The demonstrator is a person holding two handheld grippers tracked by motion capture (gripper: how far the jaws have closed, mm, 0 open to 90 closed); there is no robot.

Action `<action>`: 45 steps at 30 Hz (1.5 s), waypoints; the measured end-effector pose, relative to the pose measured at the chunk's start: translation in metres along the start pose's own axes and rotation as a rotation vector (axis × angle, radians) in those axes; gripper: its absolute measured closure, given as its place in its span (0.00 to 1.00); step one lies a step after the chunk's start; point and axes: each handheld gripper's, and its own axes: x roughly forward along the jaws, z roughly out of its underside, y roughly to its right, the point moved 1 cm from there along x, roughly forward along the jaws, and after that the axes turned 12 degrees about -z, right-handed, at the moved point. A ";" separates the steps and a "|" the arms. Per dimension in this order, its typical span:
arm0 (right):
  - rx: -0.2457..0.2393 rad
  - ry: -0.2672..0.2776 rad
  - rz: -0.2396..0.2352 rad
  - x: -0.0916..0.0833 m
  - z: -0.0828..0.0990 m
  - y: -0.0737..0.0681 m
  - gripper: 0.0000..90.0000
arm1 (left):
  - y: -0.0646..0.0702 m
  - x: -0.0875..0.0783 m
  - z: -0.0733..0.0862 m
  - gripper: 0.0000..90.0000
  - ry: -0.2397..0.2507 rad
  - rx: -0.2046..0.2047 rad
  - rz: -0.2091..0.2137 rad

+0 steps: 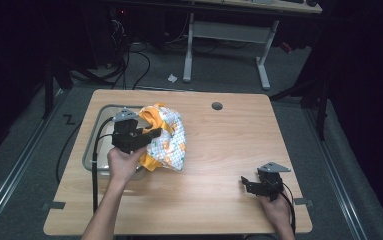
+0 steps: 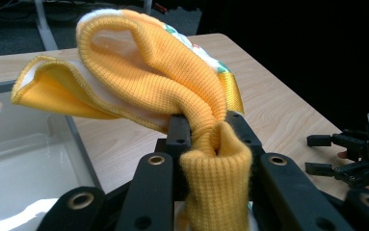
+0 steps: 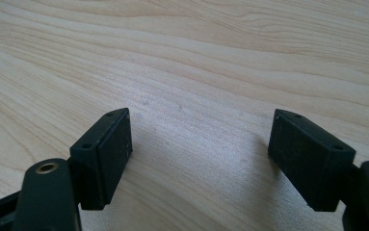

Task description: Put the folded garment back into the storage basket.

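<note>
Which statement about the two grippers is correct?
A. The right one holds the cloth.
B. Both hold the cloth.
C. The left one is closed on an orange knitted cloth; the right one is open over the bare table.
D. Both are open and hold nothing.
C: the left gripper pinches the orange cloth, while the right gripper stands open over the table.

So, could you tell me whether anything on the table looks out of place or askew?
Nothing looks damaged or spilled. The orange-trimmed garment hangs bunched and crumpled from the left gripper, shut on its knit cuff, beside the clear bin. The right gripper rests open over bare table.
</note>
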 end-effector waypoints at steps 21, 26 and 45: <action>-0.001 -0.001 0.000 0.000 0.000 0.000 0.26 | -0.029 -0.018 -0.001 0.84 0.017 -0.029 -0.032; -0.001 0.000 0.000 0.000 0.000 0.000 0.26 | -0.035 -0.023 -0.002 0.84 0.023 -0.034 -0.038; 0.003 0.000 0.002 0.000 0.000 0.000 0.26 | -0.063 -0.041 0.002 0.84 0.032 -0.063 -0.078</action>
